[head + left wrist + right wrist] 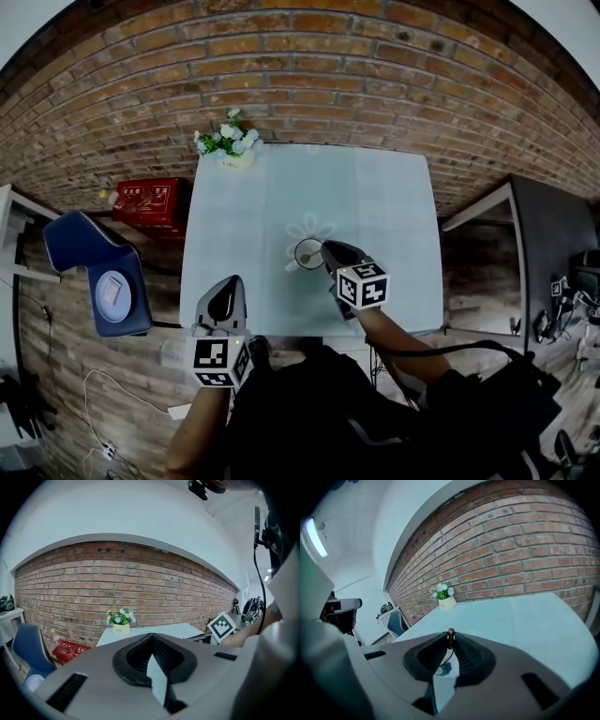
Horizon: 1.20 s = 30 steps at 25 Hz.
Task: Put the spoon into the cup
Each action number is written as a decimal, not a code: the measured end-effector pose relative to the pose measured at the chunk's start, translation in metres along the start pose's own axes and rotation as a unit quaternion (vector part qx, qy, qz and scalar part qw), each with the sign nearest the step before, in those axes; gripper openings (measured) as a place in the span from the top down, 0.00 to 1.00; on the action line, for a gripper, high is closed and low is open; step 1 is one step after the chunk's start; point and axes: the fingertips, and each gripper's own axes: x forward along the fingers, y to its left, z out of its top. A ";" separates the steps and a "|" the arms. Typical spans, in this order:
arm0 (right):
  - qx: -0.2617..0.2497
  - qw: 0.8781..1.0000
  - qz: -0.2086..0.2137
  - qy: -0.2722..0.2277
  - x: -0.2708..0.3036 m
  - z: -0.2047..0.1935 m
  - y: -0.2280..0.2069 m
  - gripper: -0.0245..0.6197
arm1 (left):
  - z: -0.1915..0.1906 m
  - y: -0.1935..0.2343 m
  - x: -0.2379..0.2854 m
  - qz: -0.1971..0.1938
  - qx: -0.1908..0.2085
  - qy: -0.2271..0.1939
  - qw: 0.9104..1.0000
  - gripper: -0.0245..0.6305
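A dark-rimmed cup (307,253) stands on a white flower-shaped mat near the middle of the pale table (394,206). My right gripper (325,247) reaches to the cup's right rim from the near side. In the right gripper view the right gripper (450,638) is shut on the spoon (450,633), a thin handle with a brown knob that sticks out past the tips. The cup is hidden under the jaws there. My left gripper (228,284) hovers at the table's near left part, apart from the cup. In its own view the left gripper (151,637) is shut, holding nothing.
A small pot of flowers (230,143) sits at the table's far left corner by the brick wall. On the floor to the left are a red crate (150,200) and a blue chair (98,272). A dark desk (553,244) stands to the right.
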 end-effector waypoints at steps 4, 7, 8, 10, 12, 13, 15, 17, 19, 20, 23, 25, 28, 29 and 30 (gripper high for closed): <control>0.002 1.000 -0.004 -0.002 0.002 0.000 -0.003 0.87 | 0.000 -0.001 0.000 -0.004 0.000 -0.002 1.000 0.95; -0.006 1.000 -0.008 -0.001 0.002 -0.003 -0.006 0.87 | 0.001 -0.002 -0.001 -0.005 0.002 -0.008 1.000 0.95; -0.010 1.000 -0.009 -0.001 0.002 -0.003 -0.006 0.87 | 0.001 -0.001 -0.002 -0.004 0.003 -0.009 1.000 0.95; -0.021 1.000 -0.011 -0.004 0.001 -0.003 -0.004 0.87 | 0.002 0.000 -0.003 -0.004 0.001 -0.013 1.000 0.95; -0.028 1.000 -0.012 -0.006 0.001 -0.002 -0.003 0.86 | 0.004 0.000 -0.003 -0.006 -0.002 -0.020 1.000 0.95; -0.029 0.999 -0.015 -0.006 0.001 -0.002 -0.003 0.83 | 0.005 0.001 -0.003 -0.007 -0.001 -0.022 1.000 0.95; -0.031 0.999 -0.020 -0.006 0.001 -0.002 -0.005 0.77 | 0.005 0.003 -0.004 -0.006 0.004 -0.022 1.000 0.95; -0.035 0.999 -0.023 -0.006 0.001 -0.001 -0.005 0.75 | 0.001 0.005 -0.006 -0.005 0.012 -0.014 1.000 0.95; -0.038 0.999 -0.029 -0.008 -0.002 0.001 -0.006 0.72 | -0.002 0.005 -0.008 -0.008 0.014 -0.006 1.000 0.95; -0.040 0.999 -0.034 -0.012 -0.005 0.004 -0.006 0.71 | -0.002 0.004 -0.009 -0.012 0.014 -0.009 1.000 0.95; -0.045 0.997 -0.049 -0.035 -0.017 0.019 -0.004 0.71 | 0.003 0.005 -0.011 -0.022 0.017 -0.018 0.999 0.95; -0.049 0.996 -0.058 -0.053 -0.026 0.031 0.000 0.71 | 0.005 0.004 -0.013 -0.033 0.015 -0.019 0.999 0.95; -0.048 0.993 -0.066 -0.082 -0.043 0.051 0.010 0.73 | 0.011 0.002 -0.015 -0.055 0.015 -0.024 0.998 0.95; -0.047 0.992 -0.068 -0.092 -0.049 0.058 0.013 0.76 | 0.013 0.002 -0.015 -0.061 0.016 -0.027 0.998 0.95; -0.047 0.991 -0.071 -0.103 -0.056 0.065 0.017 0.79 | 0.016 0.001 -0.016 -0.067 0.017 -0.031 0.997 0.95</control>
